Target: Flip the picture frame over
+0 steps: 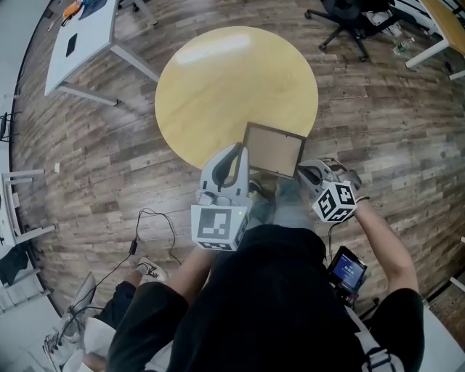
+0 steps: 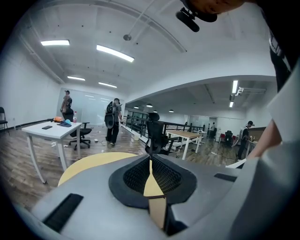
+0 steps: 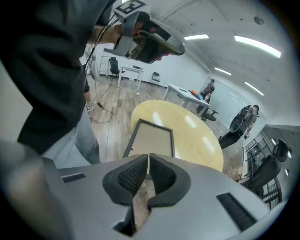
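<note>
1. Black shirt (image 1: 269, 305) fills the bottom of the head view, and both arms reach forward with a claw in each hand.
2. Left claw (image 1: 237, 152) is clenched: its own view shows the pads meeting at the tips with nothing caught between them. The tip sits just beside the picture frame (image 1: 274, 150), at its left edge.
3. Right claw (image 1: 306, 173) is clenched and empty too, pads closed to a thin slit. It's tipped downward, just beside the frame's near right corner; whether it touches, I can't tell.
4. Now the frame itself: a dark border around a tan panel, lying flat at the near side of the round yellow counter (image 1: 218, 80). Its near edge pokes out past the rim, over the wood floor (image 1: 109, 145).
5. Beyond the counter, well apart, a black office chair (image 1: 349, 18) stands on the floor.
</note>
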`<state>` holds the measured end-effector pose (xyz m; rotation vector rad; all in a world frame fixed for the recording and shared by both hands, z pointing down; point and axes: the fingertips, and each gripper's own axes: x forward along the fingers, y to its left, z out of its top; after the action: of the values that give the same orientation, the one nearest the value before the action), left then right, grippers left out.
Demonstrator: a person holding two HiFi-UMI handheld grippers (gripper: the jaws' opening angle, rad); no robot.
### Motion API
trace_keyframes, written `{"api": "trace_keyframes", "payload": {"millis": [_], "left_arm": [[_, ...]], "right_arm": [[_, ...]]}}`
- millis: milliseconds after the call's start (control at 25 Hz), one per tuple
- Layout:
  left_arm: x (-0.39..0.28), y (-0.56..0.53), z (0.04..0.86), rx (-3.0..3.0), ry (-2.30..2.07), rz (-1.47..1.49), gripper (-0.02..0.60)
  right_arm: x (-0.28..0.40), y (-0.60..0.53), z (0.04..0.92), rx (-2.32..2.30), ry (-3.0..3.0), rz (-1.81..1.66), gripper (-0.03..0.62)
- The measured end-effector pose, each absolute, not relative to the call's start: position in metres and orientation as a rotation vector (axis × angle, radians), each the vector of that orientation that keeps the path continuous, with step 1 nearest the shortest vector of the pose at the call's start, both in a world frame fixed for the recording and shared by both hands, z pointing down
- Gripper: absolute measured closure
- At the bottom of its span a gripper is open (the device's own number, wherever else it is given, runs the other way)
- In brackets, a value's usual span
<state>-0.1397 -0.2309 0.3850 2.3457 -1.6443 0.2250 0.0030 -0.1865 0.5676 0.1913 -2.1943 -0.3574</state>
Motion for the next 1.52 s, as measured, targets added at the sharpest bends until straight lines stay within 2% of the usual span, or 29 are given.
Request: {"api": "trace_keyframes", "payload": {"millis": [320, 400, 480, 840, 1320, 1360, 1400, 1520], "left_arm": [[-0.137, -0.246, 0.424, 2.290, -1.623, 0.278, 0.547], [-0.136, -0.248, 0.433, 2.277, -1.610, 0.286, 0.546], [-0.134, -0.247, 0.440, 2.274, -1.594, 0.294, 0.547], [-0.130, -0.253, 0.447, 2.295, -1.575, 0.323, 0.546], [-0.149, -0.249, 0.449, 2.263, -1.619, 0.352, 0.548], [-0.150, -0.248, 0.449, 2.263, -1.620, 0.354, 0.547], [-0.150, -0.248, 0.448, 2.263, -1.621, 0.354, 0.547], [-0.152, -0.250, 0.446, 2.268, -1.625, 0.350, 0.548]], "right_arm": [[0.019, -0.158, 0.626, -0.026, -2.114, -0.438, 0.559], [0.018, -0.153, 0.637, -0.048, -2.105, -0.438, 0.469], [0.018, -0.151, 0.648, -0.046, -2.088, -0.464, 0.413], [-0.001, -0.162, 0.668, -0.040, -1.869, -1.088, 0.368], [-0.037, -0.162, 0.680, -0.023, -1.825, -1.381, 0.372], [-0.040, -0.161, 0.679, -0.020, -1.828, -1.397, 0.378], [-0.042, -0.161, 0.677, -0.015, -1.837, -1.406, 0.417], [-0.048, -0.161, 0.664, -0.012, -1.904, -1.395, 0.440]]}}
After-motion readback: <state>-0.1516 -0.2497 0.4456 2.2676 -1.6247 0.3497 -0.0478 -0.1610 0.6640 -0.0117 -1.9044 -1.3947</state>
